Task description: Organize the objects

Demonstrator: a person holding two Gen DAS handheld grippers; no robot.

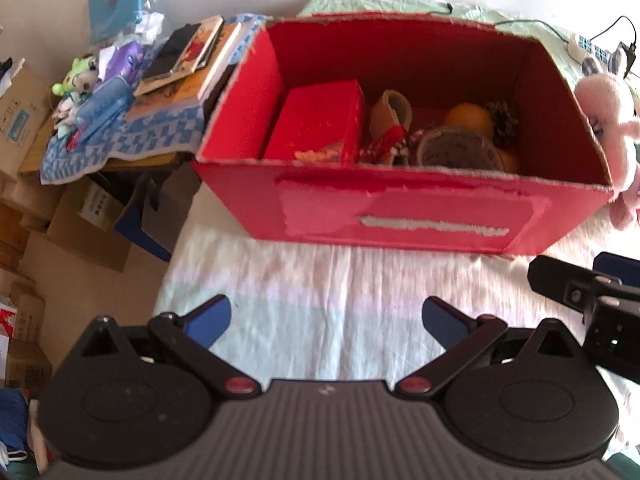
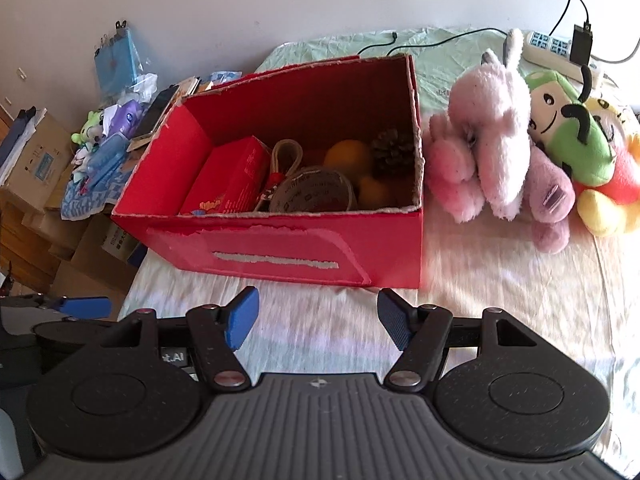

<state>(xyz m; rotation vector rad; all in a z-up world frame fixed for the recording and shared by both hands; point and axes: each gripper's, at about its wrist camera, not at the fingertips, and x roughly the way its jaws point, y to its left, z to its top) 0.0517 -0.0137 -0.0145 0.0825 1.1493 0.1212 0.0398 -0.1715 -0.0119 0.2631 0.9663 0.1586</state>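
A big open red cardboard box [image 1: 404, 216] [image 2: 280, 248] stands on the bed. It holds a smaller red box [image 1: 320, 120] [image 2: 232, 176], a tape roll [image 1: 460, 148] [image 2: 312, 192], oranges [image 1: 470, 118] [image 2: 348, 154], a pine cone [image 1: 505, 120] [image 2: 394, 150] and a strap. A pink plush [image 2: 500, 152] [image 1: 612, 120] lies right of the box, with a green plush [image 2: 572, 128] and a yellow-red plush [image 2: 612, 192] beside it. My left gripper [image 1: 326, 320] is open and empty in front of the box. My right gripper [image 2: 318, 316] is open and empty, also in front of the box.
A side table [image 1: 120, 120] left of the bed carries books, small toys and a blue cloth. Cardboard boxes [image 1: 32, 112] are stacked on the floor at left. A power strip [image 2: 556, 50] with cables lies at the bed's far right. The right gripper's body [image 1: 592, 304] shows in the left wrist view.
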